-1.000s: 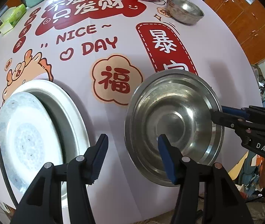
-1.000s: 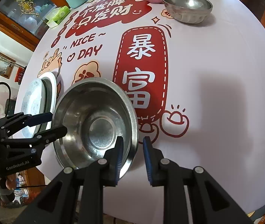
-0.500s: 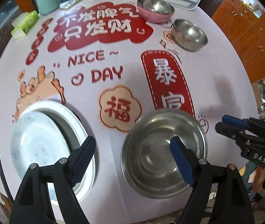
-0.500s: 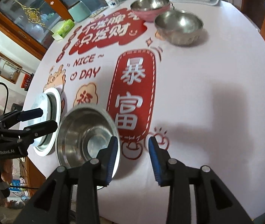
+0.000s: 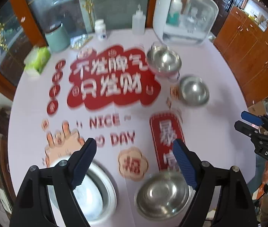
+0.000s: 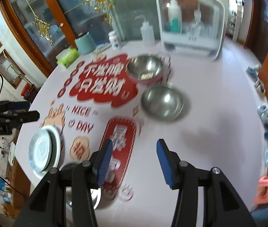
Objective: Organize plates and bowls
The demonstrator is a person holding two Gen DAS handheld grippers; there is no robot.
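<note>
Steel bowl, shallow and wide-rimmed, sits empty at the near table edge, beside stacked white plates. Left gripper and right gripper hang above, jaws wide, holding nothing. Farther off: a second steel bowl, then a third nested in a pink bowl; views blurred.

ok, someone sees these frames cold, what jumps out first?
The red-lettered tablecloth filling the round table. Then three steel bowls: one near under the open left gripper, two far, beside stacked plates at the near left edge. The right gripper is open, holding nothing.
</note>
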